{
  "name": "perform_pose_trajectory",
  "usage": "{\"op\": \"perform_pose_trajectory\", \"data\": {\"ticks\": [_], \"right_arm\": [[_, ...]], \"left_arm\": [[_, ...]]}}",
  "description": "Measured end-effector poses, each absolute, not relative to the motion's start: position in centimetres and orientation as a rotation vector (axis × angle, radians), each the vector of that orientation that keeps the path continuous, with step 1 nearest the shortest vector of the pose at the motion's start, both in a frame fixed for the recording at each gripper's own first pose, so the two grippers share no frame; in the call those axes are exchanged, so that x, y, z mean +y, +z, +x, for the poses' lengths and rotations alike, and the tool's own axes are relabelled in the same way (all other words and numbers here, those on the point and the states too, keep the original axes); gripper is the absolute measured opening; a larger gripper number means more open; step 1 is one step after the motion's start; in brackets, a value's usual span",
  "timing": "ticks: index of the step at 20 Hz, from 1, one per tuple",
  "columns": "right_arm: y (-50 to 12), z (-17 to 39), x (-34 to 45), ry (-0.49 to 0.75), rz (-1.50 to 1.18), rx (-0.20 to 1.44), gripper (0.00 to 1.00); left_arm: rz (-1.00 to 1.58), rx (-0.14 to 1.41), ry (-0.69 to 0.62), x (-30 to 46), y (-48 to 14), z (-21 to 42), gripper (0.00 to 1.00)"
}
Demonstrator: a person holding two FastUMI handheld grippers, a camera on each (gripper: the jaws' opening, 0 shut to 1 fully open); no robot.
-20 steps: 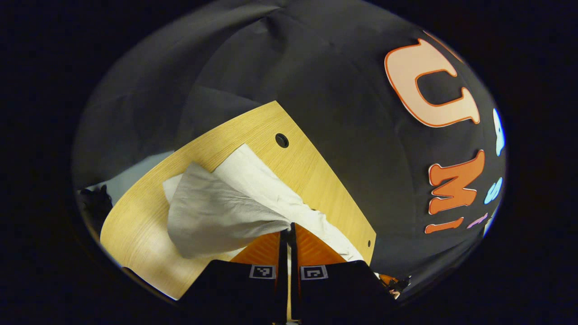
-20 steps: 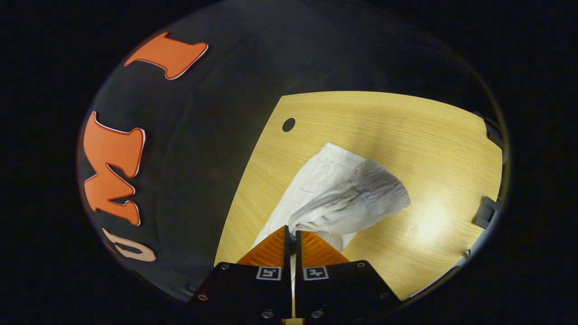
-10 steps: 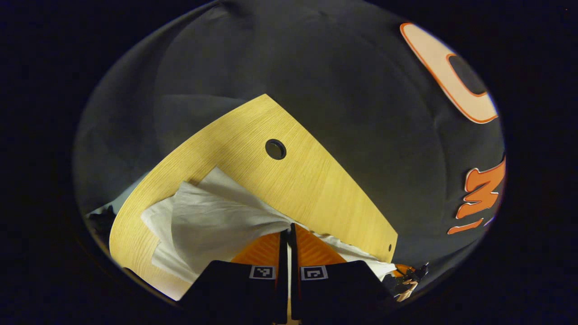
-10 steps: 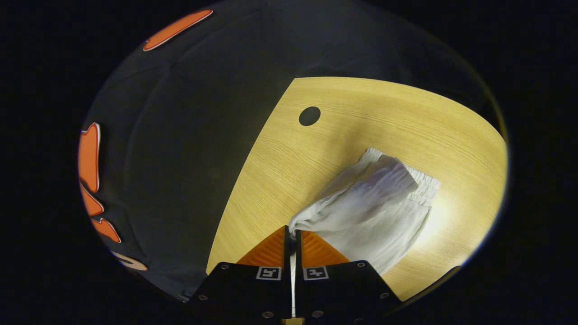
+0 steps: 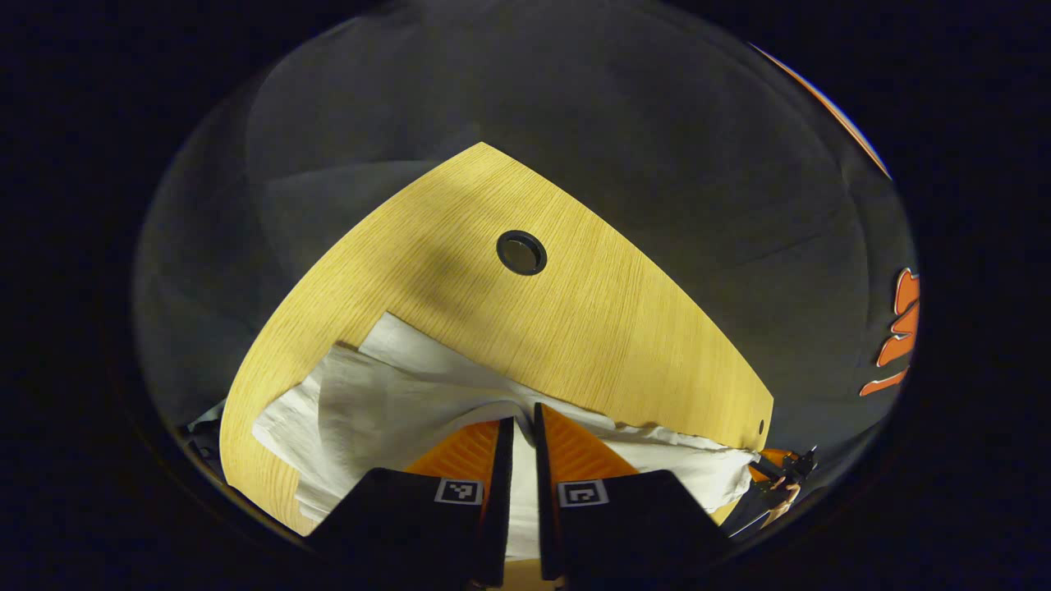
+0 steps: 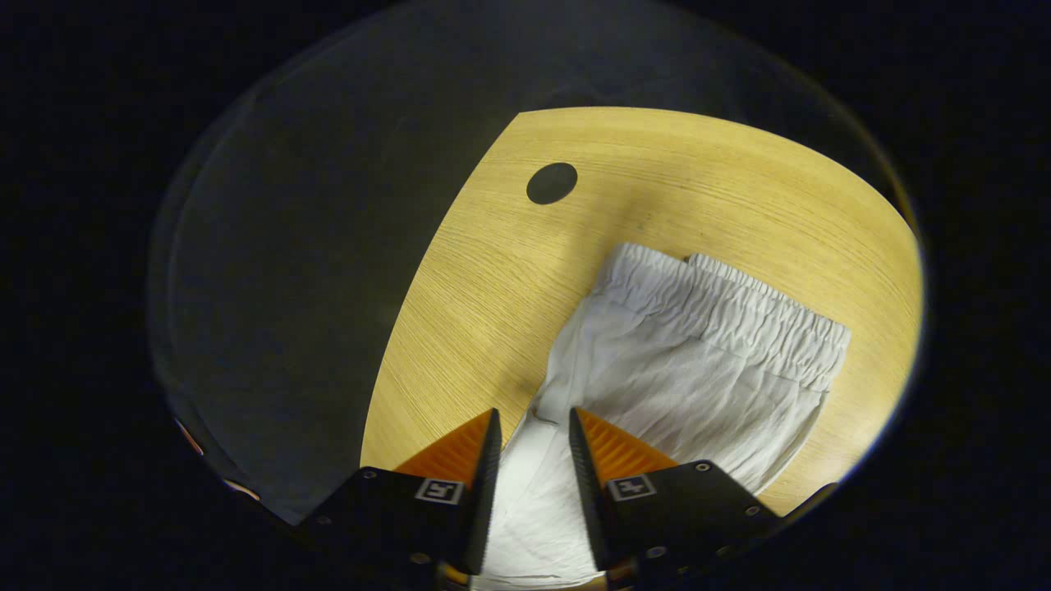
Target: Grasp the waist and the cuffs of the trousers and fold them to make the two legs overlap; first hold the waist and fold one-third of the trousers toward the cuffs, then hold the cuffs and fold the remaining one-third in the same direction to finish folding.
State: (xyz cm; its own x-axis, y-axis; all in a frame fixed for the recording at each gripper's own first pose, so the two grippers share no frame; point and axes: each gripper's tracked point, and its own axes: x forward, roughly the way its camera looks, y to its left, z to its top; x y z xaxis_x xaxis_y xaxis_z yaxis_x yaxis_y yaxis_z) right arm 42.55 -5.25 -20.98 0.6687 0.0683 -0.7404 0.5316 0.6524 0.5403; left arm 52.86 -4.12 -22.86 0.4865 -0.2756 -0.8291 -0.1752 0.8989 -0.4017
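Your white trousers (image 6: 698,361) lie folded on the counter (image 6: 493,279), near its side edge in the right gripper view. The cloth is thin and woven, with many fine wrinkles. The waist (image 6: 731,308) is a gathered elastic band with small vertical ribs, and it lies on top of the fold, toward the far side from your right hand-held gripper (image 6: 530,431). The jaws of this hand-held gripper stand apart, one on each side of a fabric edge, and they do not press on it.

In the left gripper view the trousers (image 5: 394,402) spread flat in layers along the near edge of the counter (image 5: 575,328). Your left hand-held gripper (image 5: 523,427) has its jaws a little apart, with white cloth showing in the gap; I cannot tell whether the fingers touch it.

The counter is light wood with a straight fine grain and a rounded corner. A round cable hole (image 5: 521,252) with a dark ring sits in it, well apart from the trousers.

Each finger carries a small square marker (image 6: 438,491) with a black-and-white pattern; it holds no readable words.
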Motion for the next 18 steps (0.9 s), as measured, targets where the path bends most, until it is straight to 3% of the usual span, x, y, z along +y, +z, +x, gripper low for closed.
{"op": "perform_pose_trajectory", "data": {"ticks": [1, 2, 3, 4, 6, 18], "right_arm": [[-20.4, 42.2, -5.2, -0.288, 0.816, 0.804, 0.59], [-19.7, 41.5, -5.3, -0.276, 0.788, 0.797, 0.79], [-18.8, 40.6, -5.4, -0.265, 0.757, 0.788, 0.82], [-18.2, 39.8, -5.4, -0.254, 0.732, 0.774, 0.99], [-16.1, 37.6, -5.1, -0.227, 0.71, 0.731, 0.99], [-10.7, 18.7, -10.1, -0.27, 0.769, 0.478, 0.98]], "left_arm": [[-0.476, 1.066, -0.075, -4.3, -22.7, 52.9, 0.21], [-0.494, 1.053, -0.091, -4.8, -21.8, 52.7, 0.36], [-0.516, 1.037, -0.111, -5.5, -21.0, 52.4, 0.51], [-0.517, 1.021, -0.123, -5.8, -20.0, 52.1, 0.66], [-0.422, 0.97, -0.114, -4.4, -17.9, 51.1, 0.96], [-0.255, 0.537, -0.334, -7.8, -0.8, 40.2, 1.0]]}}
